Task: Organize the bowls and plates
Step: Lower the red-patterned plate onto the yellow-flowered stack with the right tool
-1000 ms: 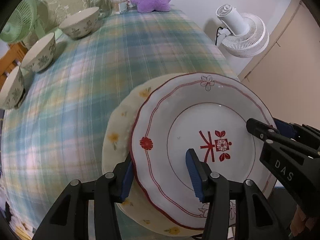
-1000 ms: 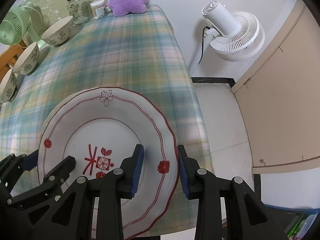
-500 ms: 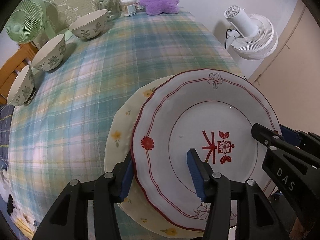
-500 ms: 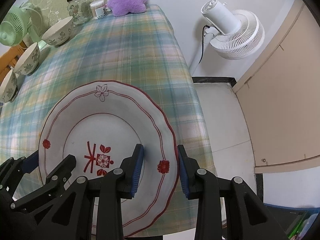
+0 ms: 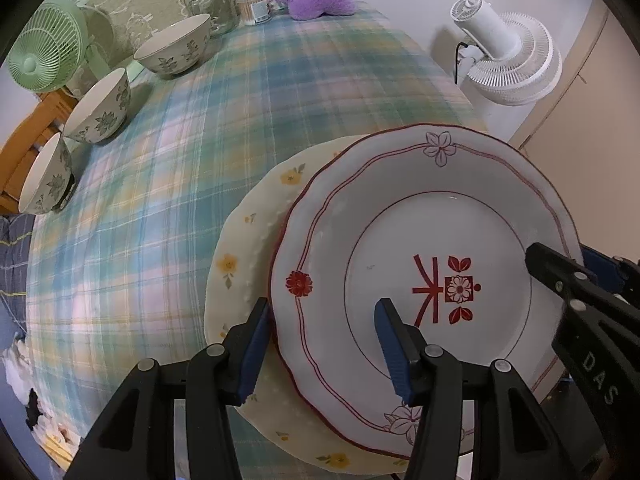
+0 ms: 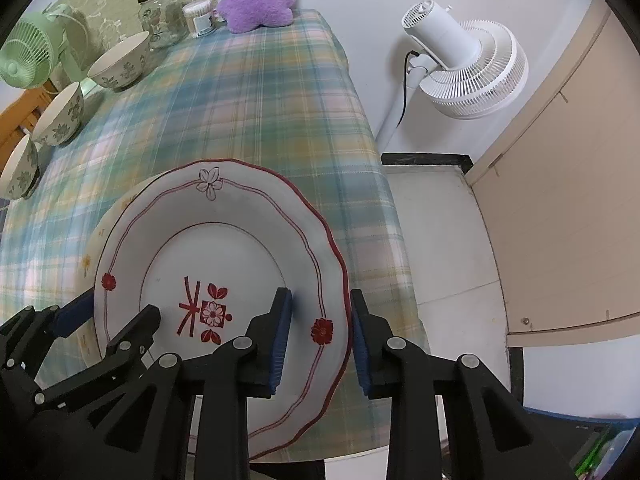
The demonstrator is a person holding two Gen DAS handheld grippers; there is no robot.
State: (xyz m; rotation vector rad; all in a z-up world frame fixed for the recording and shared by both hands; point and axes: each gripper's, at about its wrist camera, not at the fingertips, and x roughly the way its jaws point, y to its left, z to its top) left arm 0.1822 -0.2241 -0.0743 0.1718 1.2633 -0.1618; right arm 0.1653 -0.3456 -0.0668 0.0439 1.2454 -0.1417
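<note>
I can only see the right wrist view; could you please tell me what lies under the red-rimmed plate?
Observer: A cream plate with yellow flowers. The red-rimmed plate overlaps its right part and leaves its left rim bare.
Operator: Thank you. How is the left gripper placed?
Observer: The left gripper straddles the red-rimmed plate's left rim, with one pad outside it over the cream plate and the other over the well.

We note one plate (image 5: 400, 240) lying on a second plate (image 5: 240, 264), offset rightward. Three bowls (image 5: 100, 108) line the bench's (image 5: 280, 92) left edge.
</note>
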